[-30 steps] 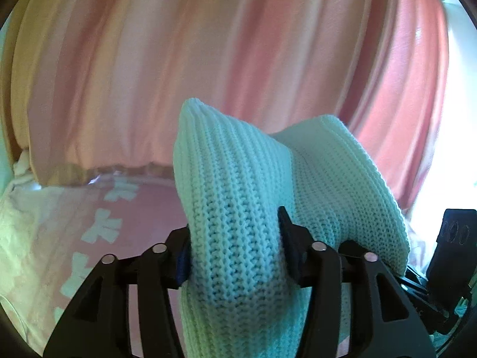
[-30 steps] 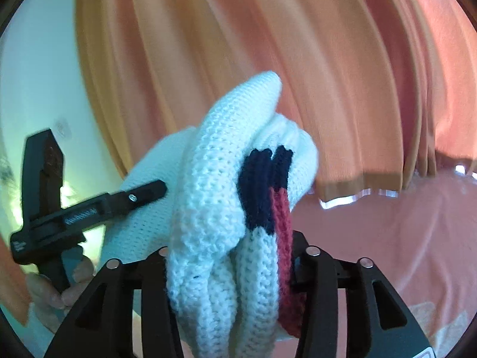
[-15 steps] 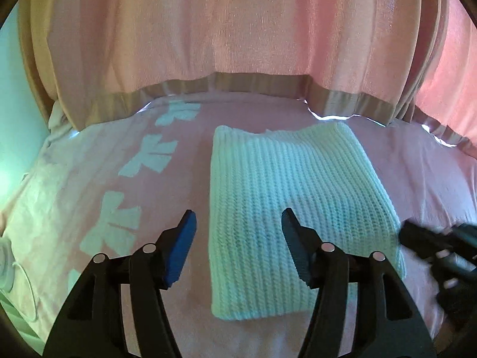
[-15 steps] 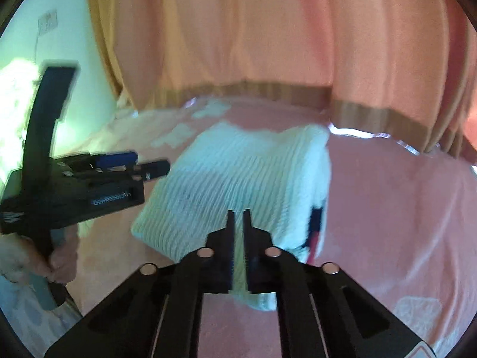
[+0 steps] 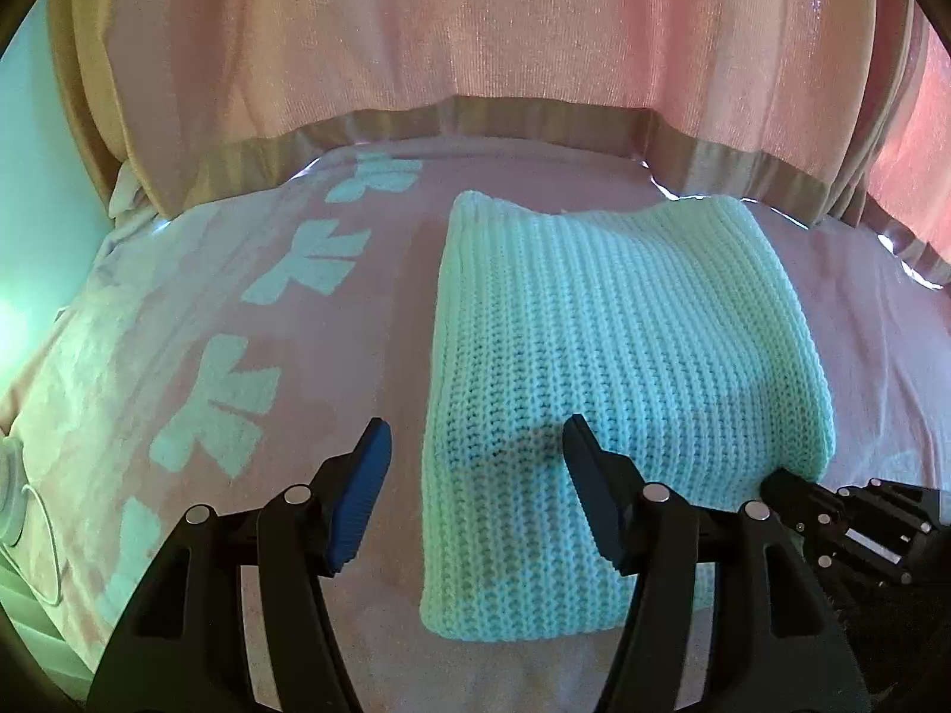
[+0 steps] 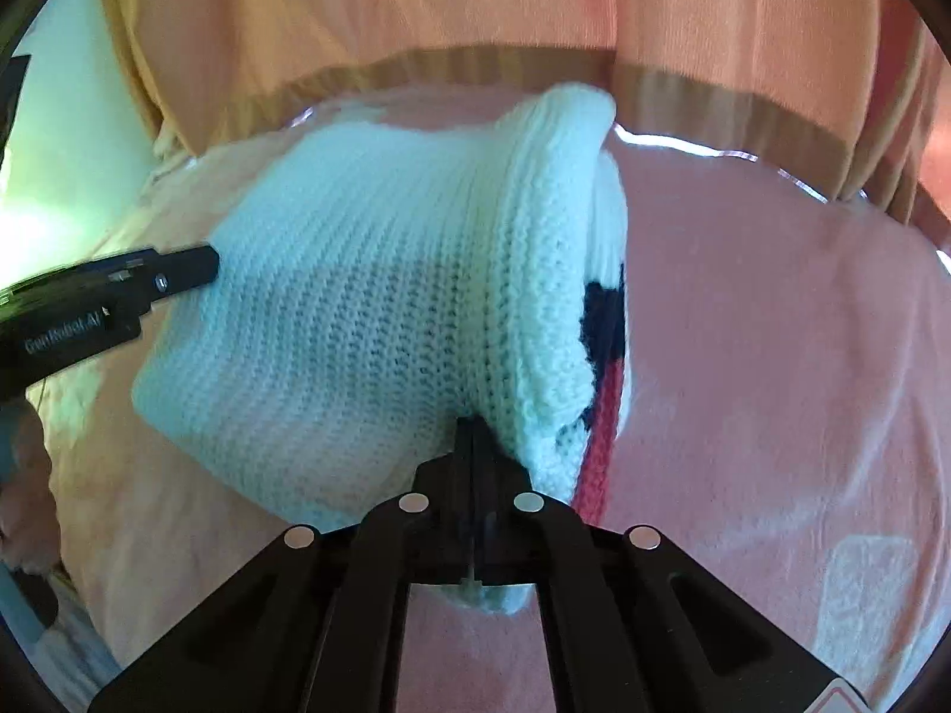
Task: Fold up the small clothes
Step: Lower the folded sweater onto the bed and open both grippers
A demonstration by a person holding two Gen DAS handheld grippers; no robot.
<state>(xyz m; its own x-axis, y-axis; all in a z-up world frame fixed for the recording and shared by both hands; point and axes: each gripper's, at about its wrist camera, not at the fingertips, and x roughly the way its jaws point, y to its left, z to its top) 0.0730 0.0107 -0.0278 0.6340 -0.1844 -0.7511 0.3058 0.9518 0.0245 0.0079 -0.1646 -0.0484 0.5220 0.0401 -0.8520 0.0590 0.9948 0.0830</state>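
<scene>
Both grippers had let go of the knit (image 5: pixel 618 321). A second earlier each was clamped on a bunched edge of it, held up against the curtain (image 5: pixel 475 30); half a second earlier it already lay on the bed (image 5: pixel 148 321) with the tools off it, and at this moment it lay there still, folded into a thick block.

The left gripper (image 5: pixel 475 463) stood with its jaws apart over the knit's near left corner, one pad above the pink sheet and the other above the wool, neither pressing. The right gripper (image 6: pixel 474 434) had its jaws fully together, nothing between them, with the tips at the near edge of the knit's raised fold (whether they actually touched the wool could not be told).

The fold looked laid down rather than finished. In the right view the right-hand edge stood up in a ridge, with a navy and red patch (image 6: pixel 603 356) showing at the side, so some flattening or squaring probably remained.

Readable writing was scarce: the body of the left gripper (image 6: pixel 89 309) carried white lettering that seemed to read "GenRobot.AI". The sheet's pale motifs (image 5: pixel 208 404) were patterns, not text
</scene>
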